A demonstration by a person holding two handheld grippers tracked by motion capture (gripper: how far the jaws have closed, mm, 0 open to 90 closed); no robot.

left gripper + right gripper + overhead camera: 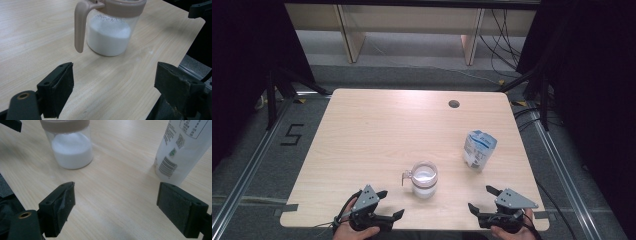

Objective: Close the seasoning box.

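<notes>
— Clear plastic, that jug [424, 179], with a beige lid and handle; it stands upright near the front middle of the table [377, 130], about half full of white powder.

— And the pouch?

— White-and-blue, the pouch [478, 148] stands upright farther back and to the right, well apart from the jug. (Its top looks open, though I cannot be sure.)

— How far along is the work?

— Barely begun, I judge. Nothing is lifted or touched; picking up and any pouring are all left.

— Where are the tools?

— At the front edge. The left gripper [388, 204] sits just left of the jug, jaws spread wide and empty, the handle turned toward it. The right gripper [482, 199] is also released, jaws wide apart, holding nothing, with the jug ahead to its left and the pouch ahead to its right.
</notes>
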